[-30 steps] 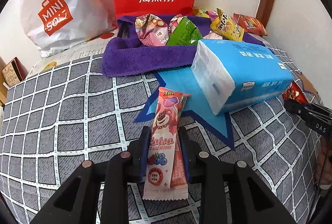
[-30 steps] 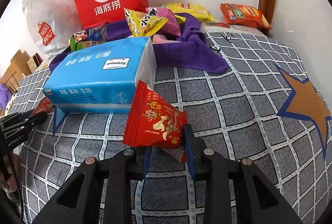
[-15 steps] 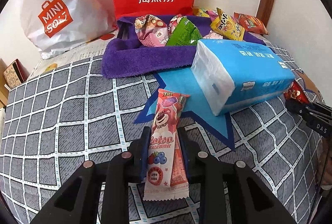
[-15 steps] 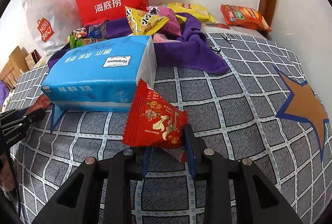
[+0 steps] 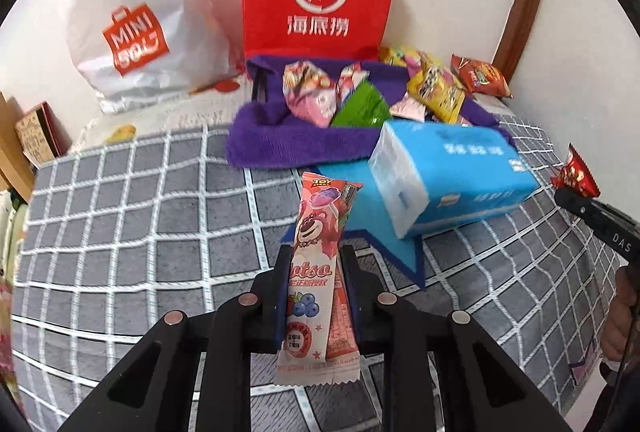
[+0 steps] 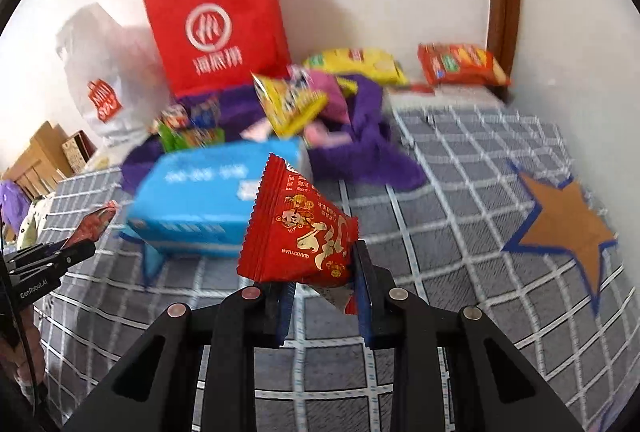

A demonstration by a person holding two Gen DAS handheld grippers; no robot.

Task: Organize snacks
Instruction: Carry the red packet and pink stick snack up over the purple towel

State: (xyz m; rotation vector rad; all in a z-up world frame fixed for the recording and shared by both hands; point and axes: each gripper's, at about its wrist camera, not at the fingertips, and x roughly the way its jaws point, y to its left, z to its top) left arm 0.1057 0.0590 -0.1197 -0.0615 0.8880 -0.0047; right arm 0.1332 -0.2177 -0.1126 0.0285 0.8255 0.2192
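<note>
While the left gripper [image 5: 316,292] is clamped narrowly on a long pink snack bar [image 5: 316,272], the bar is held clear above the checked bedspread [image 5: 132,232]. A red triangular snack packet [image 6: 298,232] is pinched in the right gripper [image 6: 322,304], likewise off the cover. Directly ahead lies a blue tissue pack [image 5: 452,171]; open bedspread is seen to either side. Behind it, snacks are heaped on a purple towel [image 5: 288,143].

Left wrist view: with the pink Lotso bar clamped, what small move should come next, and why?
Probably carry the pink Lotso bar, clamped in the left hand-held gripper, forward toward the purple towel; other snacks already sit there, and the blue tissue pack lies right of that path.
</note>
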